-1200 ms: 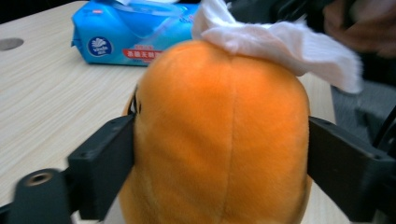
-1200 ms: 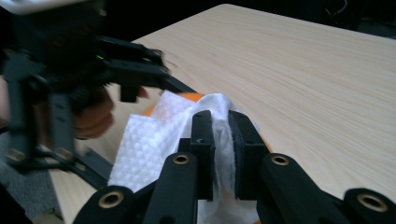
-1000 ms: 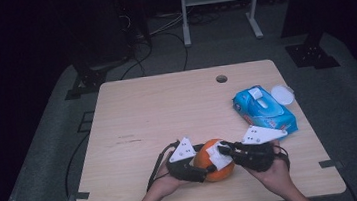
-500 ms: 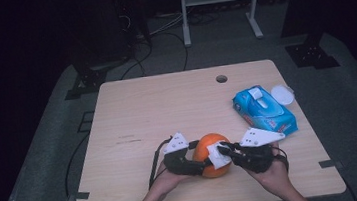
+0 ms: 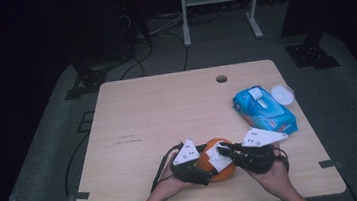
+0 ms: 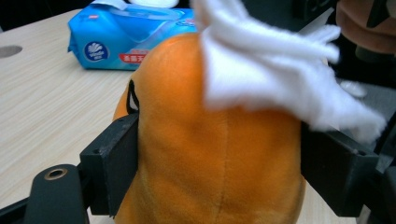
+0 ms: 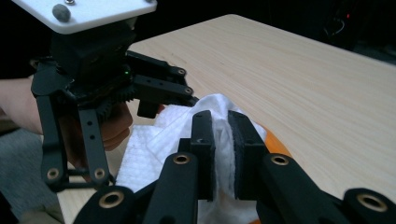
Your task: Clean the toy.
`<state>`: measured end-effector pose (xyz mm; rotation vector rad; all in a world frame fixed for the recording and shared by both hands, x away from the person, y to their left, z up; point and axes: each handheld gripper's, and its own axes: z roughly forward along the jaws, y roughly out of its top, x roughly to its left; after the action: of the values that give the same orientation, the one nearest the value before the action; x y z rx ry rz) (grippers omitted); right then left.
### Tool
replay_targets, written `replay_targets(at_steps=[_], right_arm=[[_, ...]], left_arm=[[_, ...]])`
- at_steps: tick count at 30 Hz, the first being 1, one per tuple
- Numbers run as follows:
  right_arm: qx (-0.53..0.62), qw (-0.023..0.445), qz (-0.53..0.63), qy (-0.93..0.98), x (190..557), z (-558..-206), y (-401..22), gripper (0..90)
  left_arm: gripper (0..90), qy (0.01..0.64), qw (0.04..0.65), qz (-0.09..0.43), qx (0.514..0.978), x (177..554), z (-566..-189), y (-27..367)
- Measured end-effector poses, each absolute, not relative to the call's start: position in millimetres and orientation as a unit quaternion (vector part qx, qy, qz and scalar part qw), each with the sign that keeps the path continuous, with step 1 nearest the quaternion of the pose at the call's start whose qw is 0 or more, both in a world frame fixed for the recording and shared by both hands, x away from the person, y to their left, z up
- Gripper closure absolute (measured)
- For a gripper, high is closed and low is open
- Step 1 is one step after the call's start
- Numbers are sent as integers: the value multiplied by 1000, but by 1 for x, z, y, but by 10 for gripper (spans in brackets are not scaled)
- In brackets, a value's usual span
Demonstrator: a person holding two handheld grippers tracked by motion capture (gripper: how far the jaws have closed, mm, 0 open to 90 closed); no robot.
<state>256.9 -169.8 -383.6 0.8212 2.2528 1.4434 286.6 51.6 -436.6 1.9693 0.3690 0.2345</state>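
Note:
An orange plush toy (image 5: pixel 223 172) sits near the table's front edge. My left gripper (image 5: pixel 206 167) comes at it from the left. In the left gripper view its two black jaws (image 6: pixel 219 172) press on the toy's (image 6: pixel 196 140) sides; they have just been opening, with the toy still between them. My right gripper (image 5: pixel 223 152) reaches in from the right, shut on a white wipe (image 5: pixel 218 158). The right gripper view shows the pads (image 7: pixel 223 140) pinching the wipe (image 7: pixel 140 149), which lies on top of the toy (image 7: pixel 276 142). The wipe (image 6: pixel 261 70) drapes over the toy.
A blue pack of wet wipes (image 5: pixel 264 110) lies at the table's right side, also behind the toy in the left gripper view (image 6: pixel 126 37). A small white lid (image 5: pixel 282 94) rests beside it. The wooden table (image 5: pixel 167 111) has a cable hole (image 5: pixel 221 79) near its far edge.
My left gripper has shifted slightly at the toy's left side and its jaws look a little wider. The right gripper has kept the wipe on the toy.

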Motion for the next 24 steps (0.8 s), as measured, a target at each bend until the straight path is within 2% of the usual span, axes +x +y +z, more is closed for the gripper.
replay_targets(at_steps=[7,11,14,17,20,22,24], right_arm=[[340,181,497,777,275,-389,-197,801],[347,171,497,777,275,-391,-198,806],[317,169,505,785,266,-384,-185,804],[287,191,493,799,260,-382,-174,802],[303,188,494,793,265,-383,-182,801],[312,190,494,789,267,-383,-186,801],[320,203,485,788,269,-382,-191,801]], left_arm=[[143,149,545,83,821,287,-437,54],[199,158,544,88,819,287,-437,52],[206,156,539,97,822,284,-436,47],[164,149,534,100,826,283,-435,47],[131,168,545,83,817,288,-434,54],[141,168,543,83,819,289,-435,54],[201,166,544,82,818,289,-437,53]])
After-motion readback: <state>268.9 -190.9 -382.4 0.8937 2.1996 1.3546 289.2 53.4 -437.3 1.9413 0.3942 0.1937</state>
